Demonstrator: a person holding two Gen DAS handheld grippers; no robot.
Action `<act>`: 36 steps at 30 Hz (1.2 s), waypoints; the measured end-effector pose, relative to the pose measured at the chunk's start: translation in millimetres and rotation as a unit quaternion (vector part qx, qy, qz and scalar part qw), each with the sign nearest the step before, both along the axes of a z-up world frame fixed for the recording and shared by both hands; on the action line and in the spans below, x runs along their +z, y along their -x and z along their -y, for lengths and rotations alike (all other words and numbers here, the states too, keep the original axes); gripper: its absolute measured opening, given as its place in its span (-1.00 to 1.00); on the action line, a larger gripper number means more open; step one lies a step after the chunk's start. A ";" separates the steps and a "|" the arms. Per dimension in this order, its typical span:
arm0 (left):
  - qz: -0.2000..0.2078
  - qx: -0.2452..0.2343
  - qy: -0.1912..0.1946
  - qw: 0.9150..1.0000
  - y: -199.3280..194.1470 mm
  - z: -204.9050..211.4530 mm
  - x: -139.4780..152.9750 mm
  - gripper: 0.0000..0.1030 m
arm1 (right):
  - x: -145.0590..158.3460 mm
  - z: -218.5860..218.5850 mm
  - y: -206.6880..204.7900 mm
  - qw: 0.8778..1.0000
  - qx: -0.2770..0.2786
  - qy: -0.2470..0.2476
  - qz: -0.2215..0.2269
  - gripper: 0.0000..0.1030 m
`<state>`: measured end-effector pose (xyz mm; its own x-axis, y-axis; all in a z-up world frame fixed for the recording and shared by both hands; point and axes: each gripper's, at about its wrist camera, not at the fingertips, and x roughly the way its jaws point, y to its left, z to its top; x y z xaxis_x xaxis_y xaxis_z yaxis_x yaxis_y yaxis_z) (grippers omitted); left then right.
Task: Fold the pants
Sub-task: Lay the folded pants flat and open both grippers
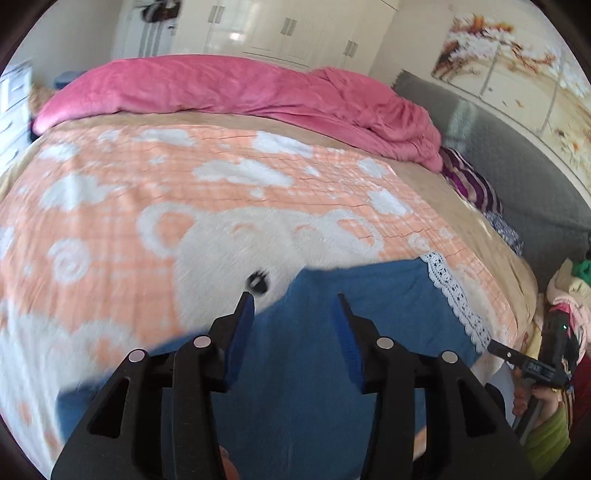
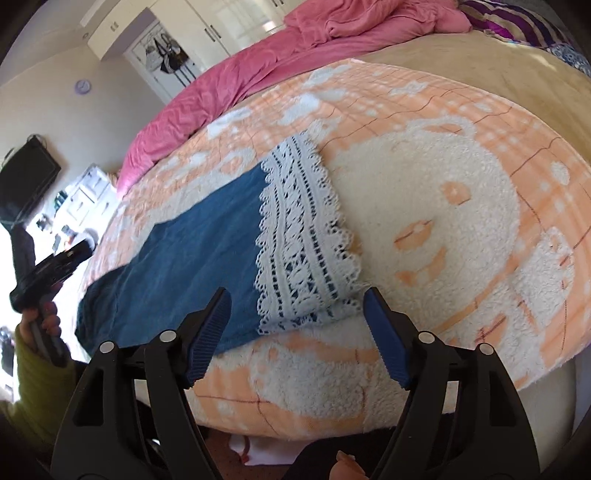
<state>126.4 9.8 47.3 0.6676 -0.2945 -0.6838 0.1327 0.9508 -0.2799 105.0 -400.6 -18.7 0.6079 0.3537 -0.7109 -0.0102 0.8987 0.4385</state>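
Observation:
Blue pants (image 1: 332, 332) with a white lace hem (image 1: 456, 295) lie flat on the orange and white bear blanket (image 1: 147, 192) near the bed's front edge. My left gripper (image 1: 295, 299) is open and empty, hovering above the blue cloth. In the right wrist view the pants (image 2: 192, 251) run left from the lace hem (image 2: 299, 236). My right gripper (image 2: 295, 295) is open and empty, just in front of the lace hem's near corner. The right gripper also shows at the far right of the left wrist view (image 1: 517, 358), and the left one at the left of the right wrist view (image 2: 55, 262).
A pink duvet (image 1: 240, 88) is bunched along the far side of the bed. Striped purple cloth (image 1: 469, 184) lies by a grey headboard (image 1: 517, 155). A pile of clothes (image 1: 572, 288) sits at the right. White wardrobes (image 1: 280, 33) stand behind.

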 end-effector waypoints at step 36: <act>-0.082 0.031 -0.119 0.989 69.9 12.6 -75.8 0.12 | -1.9 10.5 -15.2 0.999 0.024 -0.029 -0.007 -0.76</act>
